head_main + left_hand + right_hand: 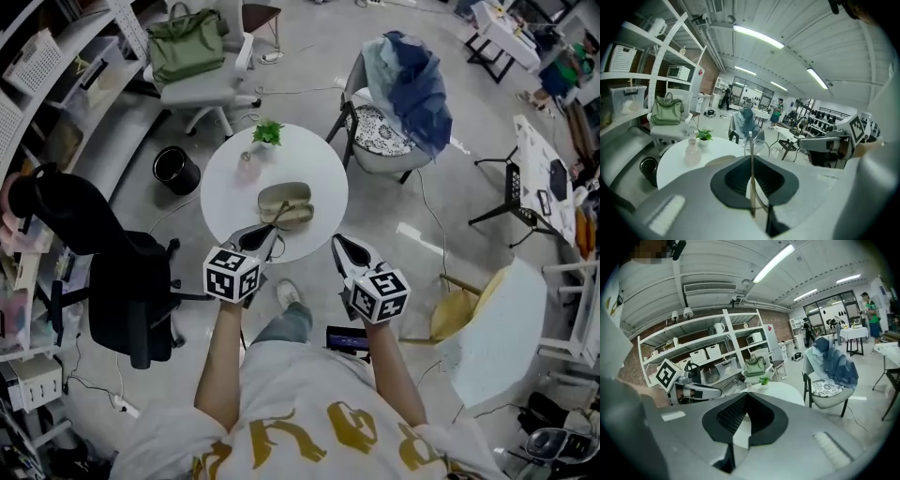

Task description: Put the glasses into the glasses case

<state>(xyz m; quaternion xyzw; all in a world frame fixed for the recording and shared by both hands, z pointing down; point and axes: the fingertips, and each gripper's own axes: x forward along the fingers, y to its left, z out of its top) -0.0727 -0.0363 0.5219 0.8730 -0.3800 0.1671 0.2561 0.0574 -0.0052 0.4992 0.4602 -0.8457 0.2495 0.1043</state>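
An olive glasses case (286, 202) lies open near the middle of the round white table (319, 169). My left gripper (271, 232) is at the table's near edge, just short of the case, shut on the glasses (278, 221). In the left gripper view a thin temple arm and a lens ring of the glasses (753, 145) stick out from between the closed pads of the left gripper (751, 161). The case's tan lid (723, 160) shows right behind them. My right gripper (338, 243) is off the table's near right edge, shut and holding nothing. Its pads meet in the right gripper view (746, 399).
A small potted plant (268, 133) and a pale bottle (248, 166) stand at the table's far side. Around it are a black office chair (112, 272), a chair with a green bag (192, 47), a chair with a blue jacket (403, 94) and a black bin (175, 169).
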